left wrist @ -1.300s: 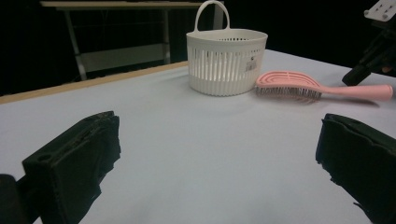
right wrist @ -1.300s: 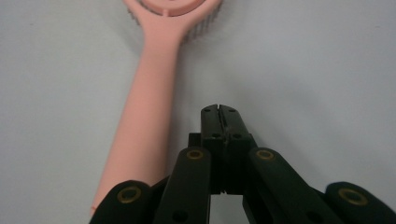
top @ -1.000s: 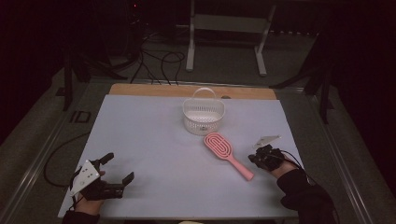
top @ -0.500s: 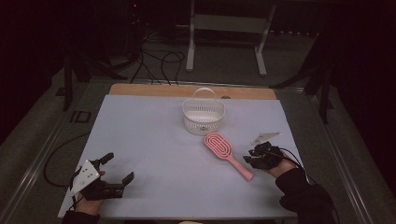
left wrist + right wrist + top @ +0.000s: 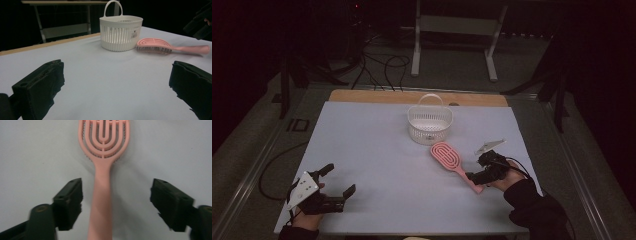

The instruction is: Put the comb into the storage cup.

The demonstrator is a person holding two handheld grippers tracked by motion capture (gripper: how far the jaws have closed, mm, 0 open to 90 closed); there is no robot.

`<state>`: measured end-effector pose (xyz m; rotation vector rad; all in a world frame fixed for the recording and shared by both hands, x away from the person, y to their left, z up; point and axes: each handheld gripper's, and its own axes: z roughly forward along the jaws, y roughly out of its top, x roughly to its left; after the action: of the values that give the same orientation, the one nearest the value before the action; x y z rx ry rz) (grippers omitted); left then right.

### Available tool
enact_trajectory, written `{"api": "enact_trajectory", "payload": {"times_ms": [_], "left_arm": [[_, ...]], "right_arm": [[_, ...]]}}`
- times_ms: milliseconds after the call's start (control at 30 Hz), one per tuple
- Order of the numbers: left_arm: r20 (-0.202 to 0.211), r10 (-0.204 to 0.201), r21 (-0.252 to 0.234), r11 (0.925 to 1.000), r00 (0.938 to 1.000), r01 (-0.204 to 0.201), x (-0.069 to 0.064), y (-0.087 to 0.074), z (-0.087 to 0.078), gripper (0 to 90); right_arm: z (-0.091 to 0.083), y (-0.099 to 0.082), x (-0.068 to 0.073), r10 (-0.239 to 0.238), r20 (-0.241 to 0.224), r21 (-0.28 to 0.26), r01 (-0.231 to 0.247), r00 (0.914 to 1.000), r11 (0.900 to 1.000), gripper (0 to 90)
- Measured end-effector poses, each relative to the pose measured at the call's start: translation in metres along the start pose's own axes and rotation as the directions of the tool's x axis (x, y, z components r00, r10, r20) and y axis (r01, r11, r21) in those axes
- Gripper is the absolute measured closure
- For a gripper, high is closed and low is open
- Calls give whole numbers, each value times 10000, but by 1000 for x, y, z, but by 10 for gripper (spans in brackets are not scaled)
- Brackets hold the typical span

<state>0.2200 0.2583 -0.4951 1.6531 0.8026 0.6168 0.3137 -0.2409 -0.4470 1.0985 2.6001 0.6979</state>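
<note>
Near the right edge of the table (image 5: 362, 130), the right gripper (image 5: 477, 172) hangs over the handle of the brush (image 5: 452, 161). Its jaws have just been opening and stand wide, the handle between them, untouched. The brush lies flat just in front of the basket (image 5: 429, 124). Closing off-centre could spin or flick the brush aside. The left gripper (image 5: 339, 181) rests open and empty near the near-left corner. A pale sheet covers the table; the room is dark.
</note>
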Motion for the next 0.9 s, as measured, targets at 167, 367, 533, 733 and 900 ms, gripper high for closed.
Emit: {"api": "enact_trajectory", "payload": {"times_ms": [167,367,533,733,900], "left_arm": [[4,-18,-2,10000,10000,18,0,0,0,0],[-1,-6,-1,10000,10000,6,0,0,0,0],[5,1,14,10000,10000,-1,0,0,0,0],[15,-16,6,10000,10000,16,0,0,0,0],[22,-21,2,10000,10000,21,0,0,0,0]], "right_arm": [[3,5,3,79,166,272,-84,9998,9996,130],[8,10,5,207,47,708,-210,9998,9973,90],[15,13,5,258,37,1048,-261,9997,9942,90],[22,19,6,379,46,1301,-382,9993,9908,121],[30,26,7,473,-88,1703,-451,9988,9844,133]]}}
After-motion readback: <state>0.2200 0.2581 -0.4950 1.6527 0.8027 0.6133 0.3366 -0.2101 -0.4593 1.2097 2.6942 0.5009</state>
